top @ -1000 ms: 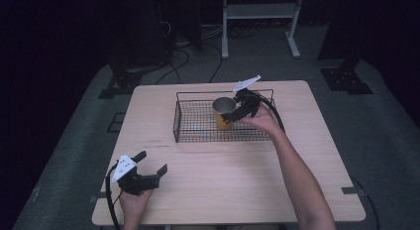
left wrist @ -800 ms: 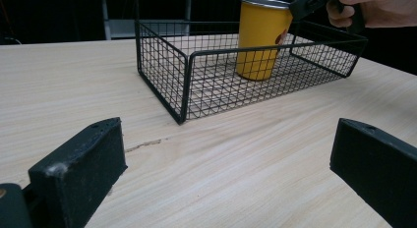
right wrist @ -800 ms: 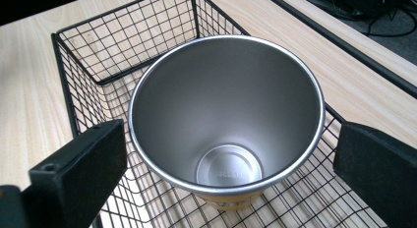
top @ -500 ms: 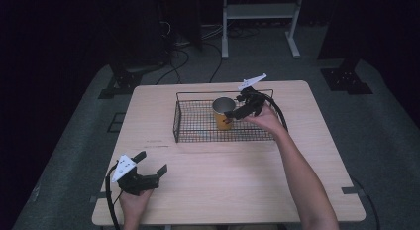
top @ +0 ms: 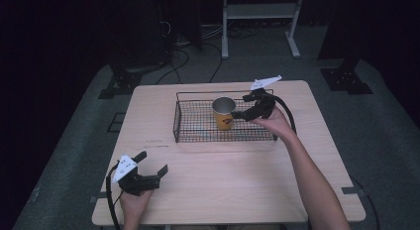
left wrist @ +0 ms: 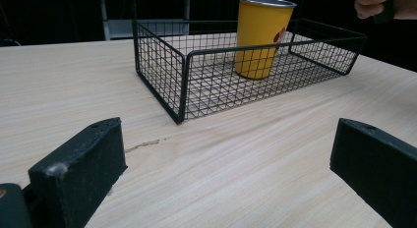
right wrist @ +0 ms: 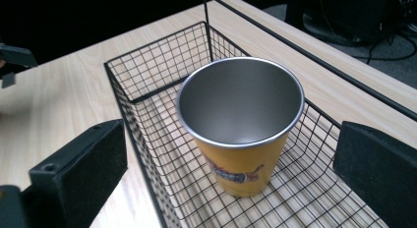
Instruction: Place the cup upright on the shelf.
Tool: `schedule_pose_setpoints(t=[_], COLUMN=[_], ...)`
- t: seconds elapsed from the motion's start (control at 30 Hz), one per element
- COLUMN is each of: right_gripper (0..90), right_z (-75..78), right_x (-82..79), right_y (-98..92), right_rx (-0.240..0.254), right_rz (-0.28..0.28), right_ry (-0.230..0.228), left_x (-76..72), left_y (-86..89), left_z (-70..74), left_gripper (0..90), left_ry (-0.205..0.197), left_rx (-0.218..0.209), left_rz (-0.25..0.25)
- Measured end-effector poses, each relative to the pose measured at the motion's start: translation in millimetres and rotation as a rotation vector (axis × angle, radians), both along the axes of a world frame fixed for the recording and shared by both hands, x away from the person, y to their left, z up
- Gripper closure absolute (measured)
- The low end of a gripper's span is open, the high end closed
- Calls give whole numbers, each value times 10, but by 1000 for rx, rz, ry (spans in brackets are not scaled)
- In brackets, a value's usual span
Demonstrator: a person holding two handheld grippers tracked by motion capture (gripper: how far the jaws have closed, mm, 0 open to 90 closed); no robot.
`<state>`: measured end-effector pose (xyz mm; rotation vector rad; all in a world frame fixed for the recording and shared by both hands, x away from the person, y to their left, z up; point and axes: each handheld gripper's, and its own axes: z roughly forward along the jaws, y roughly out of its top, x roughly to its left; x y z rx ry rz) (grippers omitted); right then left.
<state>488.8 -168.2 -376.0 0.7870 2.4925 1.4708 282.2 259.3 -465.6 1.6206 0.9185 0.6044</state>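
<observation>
Yellow steel cup (top: 224, 113): upright inside wire basket (top: 198, 126) near worktop (top: 237, 175) far edge, apparently placed. Right hand-held gripper (top: 236, 114): jaws released, beside cup, withdrawal pending. Left hand-held gripper (top: 151, 163): released, near-left corner, idle.

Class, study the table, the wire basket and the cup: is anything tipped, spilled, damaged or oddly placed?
Nothing stands out. The yellow cup stands upright and empty inside the wire basket, which sits square on the table. The right gripper hovers open beside the cup; the left gripper is open near the table's front edge.
</observation>
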Motion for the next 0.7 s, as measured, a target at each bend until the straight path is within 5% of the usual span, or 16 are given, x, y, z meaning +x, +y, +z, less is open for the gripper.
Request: schedule_pose_setpoints(t=[0.7], right_gripper=[0], right_z=[110], right_x=[-261], right_y=[-264], right_rx=[51], right_rz=[23], right_ry=[-4], left_x=[-1], left_y=[1], left_z=[0], left_gripper=[0], left_ry=[0], left_rx=[1], left_rz=[0])
